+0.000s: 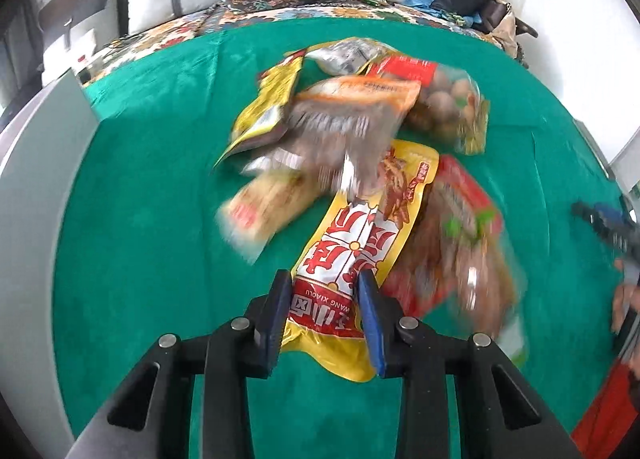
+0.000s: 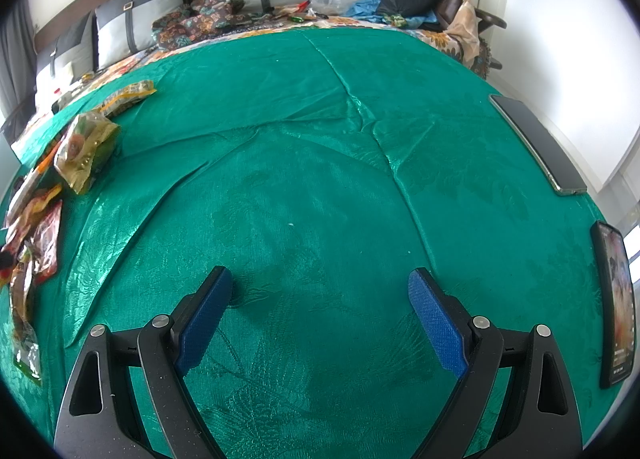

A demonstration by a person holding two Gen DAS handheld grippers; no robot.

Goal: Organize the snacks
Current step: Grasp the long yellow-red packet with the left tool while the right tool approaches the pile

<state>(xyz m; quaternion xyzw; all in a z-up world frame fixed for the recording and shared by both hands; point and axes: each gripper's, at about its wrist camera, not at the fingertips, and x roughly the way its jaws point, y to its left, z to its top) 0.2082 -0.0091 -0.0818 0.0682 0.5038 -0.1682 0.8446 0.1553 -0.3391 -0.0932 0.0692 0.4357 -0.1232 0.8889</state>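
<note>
Clamping down now, the left gripper [image 1: 326, 301] has its blue pads pressed on the near end of the yellow snack packet [image 1: 352, 255], jaws drawn almost together with the foil pinched between them. That packet runs away toward twelve o'clock in the left wrist view, its far end tucked under the blurred heap of snack bags [image 1: 360, 119] on the green cloth [image 1: 140, 179].

Best handling, I'd judge: lift the held end gently and draw it toward six o'clock, so the packet slides out from under its neighbours instead of dragging them along. The red-edged bag [image 1: 464, 227] lies just beside it at three o'clock and could snag. A grip this near the edge may slip on slick foil, so a slow pull looks wise.

Over on the other side, the right gripper [image 2: 320, 315] hangs wide open and empty above bare cloth. Two phones [image 2: 538, 143] lie at two and three o'clock there, well apart from the snacks at nine o'clock.
</note>
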